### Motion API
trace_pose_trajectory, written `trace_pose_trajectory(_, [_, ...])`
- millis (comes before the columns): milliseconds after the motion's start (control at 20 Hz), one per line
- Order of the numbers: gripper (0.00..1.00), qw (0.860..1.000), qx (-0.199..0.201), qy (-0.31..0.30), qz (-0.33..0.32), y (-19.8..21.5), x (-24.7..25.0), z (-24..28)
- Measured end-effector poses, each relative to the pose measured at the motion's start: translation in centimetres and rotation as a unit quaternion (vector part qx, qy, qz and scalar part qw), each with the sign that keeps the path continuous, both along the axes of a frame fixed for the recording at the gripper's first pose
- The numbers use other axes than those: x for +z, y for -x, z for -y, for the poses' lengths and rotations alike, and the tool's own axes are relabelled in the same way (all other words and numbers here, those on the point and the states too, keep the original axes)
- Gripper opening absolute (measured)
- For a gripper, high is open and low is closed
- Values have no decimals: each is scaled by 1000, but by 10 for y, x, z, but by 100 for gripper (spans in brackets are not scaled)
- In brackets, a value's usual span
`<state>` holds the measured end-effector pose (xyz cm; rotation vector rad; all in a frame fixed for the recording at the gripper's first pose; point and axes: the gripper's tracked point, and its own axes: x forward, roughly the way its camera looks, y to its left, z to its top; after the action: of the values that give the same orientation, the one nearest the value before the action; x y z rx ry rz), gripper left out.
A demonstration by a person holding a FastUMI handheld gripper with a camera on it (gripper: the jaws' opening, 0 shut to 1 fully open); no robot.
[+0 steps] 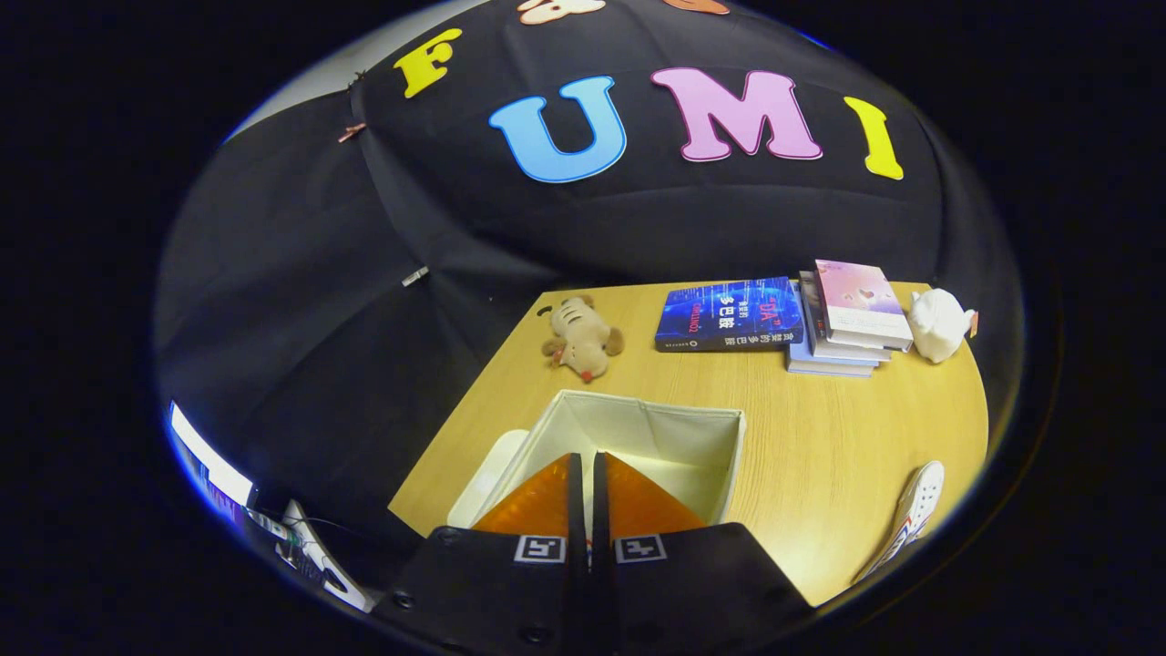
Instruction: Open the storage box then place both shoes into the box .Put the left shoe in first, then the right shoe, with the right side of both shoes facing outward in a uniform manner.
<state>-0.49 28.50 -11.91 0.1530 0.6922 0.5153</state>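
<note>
Over the open box (676,428) hangs the tool (588,469), its two fingers drawn together with only a thin slit between them and nothing held or touched. Their tips point down into the box's pale inside, where no shoe can be seen in the part that shows.

One box stands on the worktop (824,446), its fabric walls upright and its top open. One lid (487,474) lies flat just beside the box's left wall, partly over the worktop's near edge.

One shoe (911,510), white with dark stripes, lies on its side on the worktop, well to the right of the box and near the worktop's right edge. A second shoe is not to be made out.

Beyond the box, toward the far edge, lies one plush toy (583,339), tan with stripes. To its right is one blue book (729,314) lying flat alone, and just beside that a stack of books (843,323), about three, the top one pink. Touching or nearly touching the stack's right side sits one white figure (938,323), rounded, too small to tell further.

Left of the worktop, low down, are some pale items (314,551) that are unclear.
</note>
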Motion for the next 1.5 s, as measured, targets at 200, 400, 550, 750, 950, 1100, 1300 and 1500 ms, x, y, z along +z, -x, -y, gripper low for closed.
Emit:
trace_pose_trajectory(200, [5, 1000, -19, 10, -3, -2, -6, 25])
trace_pose_trajectory(400, [26, 997, -62, 14, -31, -2, -18, 80])
trace_pose_trajectory(550, [82, 993, -108, 28, -39, -3, -26, 142])
trace_pose_trajectory(750, [99, 983, -161, 73, -45, 4, -43, 240])
trace_pose_trajectory(950, [99, 971, -200, 111, -67, 16, -71, 329])
trace_pose_trajectory(1100, [99, 963, -211, 138, -100, 28, -106, 379])
trace_pose_trajectory(1300, [99, 955, -198, 156, -160, 47, -162, 413])
trace_pose_trajectory(1500, [95, 951, -175, 152, -206, 59, -205, 425])
